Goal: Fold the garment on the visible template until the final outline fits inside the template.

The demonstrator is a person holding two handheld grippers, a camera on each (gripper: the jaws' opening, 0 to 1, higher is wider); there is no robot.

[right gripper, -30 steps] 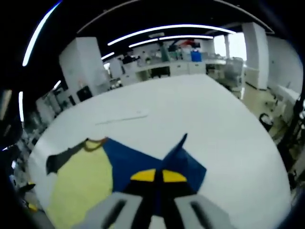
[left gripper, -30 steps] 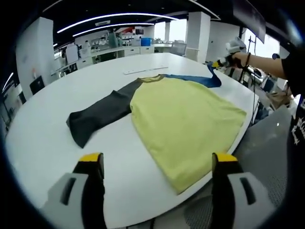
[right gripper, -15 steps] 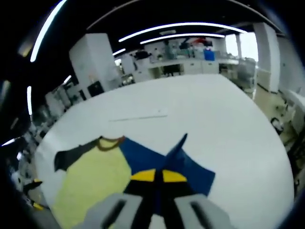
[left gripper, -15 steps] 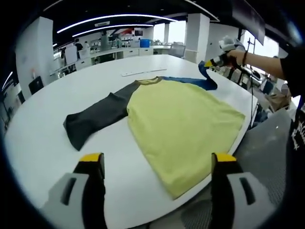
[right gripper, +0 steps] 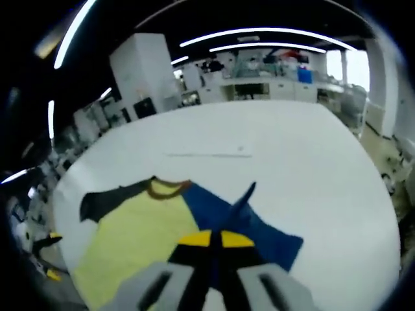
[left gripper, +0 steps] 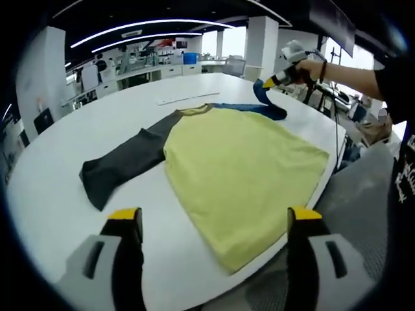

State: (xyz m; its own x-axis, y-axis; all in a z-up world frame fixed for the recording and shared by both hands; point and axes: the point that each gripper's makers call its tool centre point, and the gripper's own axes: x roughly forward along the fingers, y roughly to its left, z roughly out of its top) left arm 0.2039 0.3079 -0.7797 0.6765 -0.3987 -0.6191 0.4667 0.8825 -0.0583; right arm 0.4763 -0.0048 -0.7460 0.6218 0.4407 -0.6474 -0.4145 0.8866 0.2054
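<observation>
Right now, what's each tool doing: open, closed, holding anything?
Left tool: open, holding nothing, short of the shirt.
Right tool: closed on the blue sleeve, lifting it.

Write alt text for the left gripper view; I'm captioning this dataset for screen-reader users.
A yellow-bodied shirt with a dark grey sleeve lies flat on a round white table, while the right gripper, held in a person's hand, lifts the shirt's blue sleeve at the far side. The left gripper hovers open above the table's near edge.

Open-plan lab: workbenches (left gripper: 155, 68), strip ceiling lights (left gripper: 149, 26).
</observation>
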